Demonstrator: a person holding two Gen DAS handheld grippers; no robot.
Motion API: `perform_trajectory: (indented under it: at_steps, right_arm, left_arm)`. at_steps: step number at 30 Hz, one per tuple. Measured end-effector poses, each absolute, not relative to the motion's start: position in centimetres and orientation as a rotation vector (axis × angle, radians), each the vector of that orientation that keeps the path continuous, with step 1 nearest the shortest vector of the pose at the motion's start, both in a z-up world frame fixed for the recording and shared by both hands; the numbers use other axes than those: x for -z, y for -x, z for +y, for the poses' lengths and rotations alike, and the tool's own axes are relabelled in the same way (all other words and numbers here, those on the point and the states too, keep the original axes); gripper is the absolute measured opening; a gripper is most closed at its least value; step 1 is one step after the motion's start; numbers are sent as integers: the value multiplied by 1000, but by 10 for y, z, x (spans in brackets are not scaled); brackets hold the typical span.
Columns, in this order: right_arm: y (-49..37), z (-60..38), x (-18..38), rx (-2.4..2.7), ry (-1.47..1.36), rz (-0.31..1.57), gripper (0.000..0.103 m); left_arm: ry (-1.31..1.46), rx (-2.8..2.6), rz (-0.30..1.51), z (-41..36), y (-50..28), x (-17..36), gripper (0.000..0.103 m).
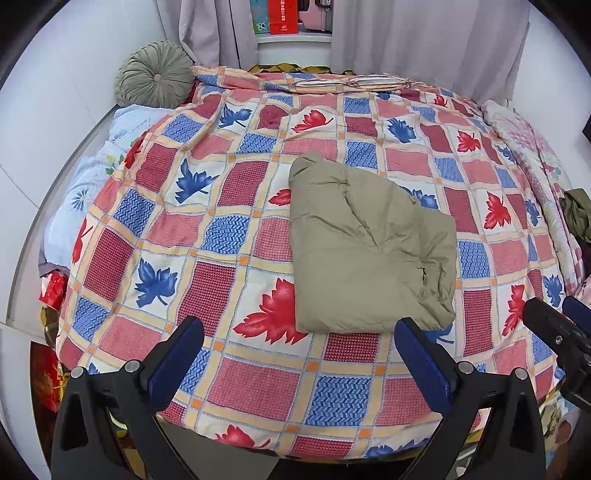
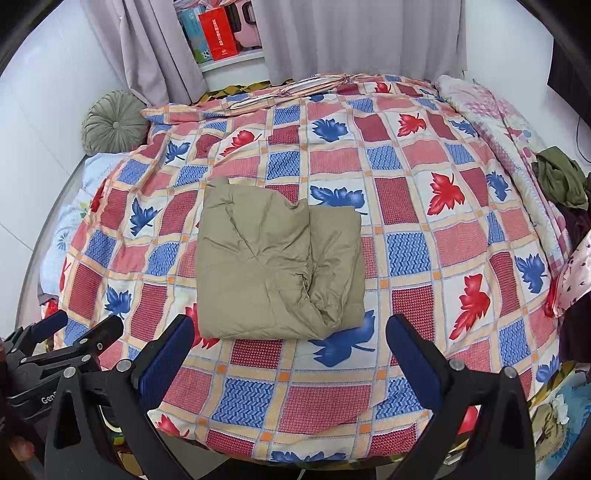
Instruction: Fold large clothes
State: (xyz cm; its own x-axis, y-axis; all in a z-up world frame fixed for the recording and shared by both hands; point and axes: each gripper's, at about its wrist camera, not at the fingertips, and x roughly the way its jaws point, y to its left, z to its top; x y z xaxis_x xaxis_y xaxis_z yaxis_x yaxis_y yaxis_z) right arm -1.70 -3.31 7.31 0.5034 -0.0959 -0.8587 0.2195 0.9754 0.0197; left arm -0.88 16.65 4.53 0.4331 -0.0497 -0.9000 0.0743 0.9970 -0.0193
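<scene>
A khaki padded garment (image 1: 369, 251) lies folded into a compact block on the bed, also seen in the right wrist view (image 2: 277, 262). My left gripper (image 1: 299, 332) hovers open above the near edge of the bed, just short of the garment's front edge, nothing between its blue pads. My right gripper (image 2: 290, 328) is likewise open and empty, its left finger (image 2: 166, 354) close to the garment's near left corner. The right gripper shows at the right edge of the left wrist view (image 1: 554, 332); the left gripper shows at the lower left of the right wrist view (image 2: 66, 339).
The bed carries a checked quilt (image 1: 236, 236) with red and blue leaves. A round green cushion (image 1: 155, 74) sits at the far left corner. A dark green crumpled garment (image 2: 561, 181) and other cloth lie at the right edge. Curtains (image 2: 351, 37) and a shelf (image 1: 291, 22) stand behind.
</scene>
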Motion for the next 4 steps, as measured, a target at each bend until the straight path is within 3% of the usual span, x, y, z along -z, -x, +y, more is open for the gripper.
perform_trajectory:
  at_steps: [4]
  right_arm:
    - [17, -33, -74, 191, -133, 1027, 103]
  left_arm:
    - [-22, 81, 1122, 166, 9, -46, 103]
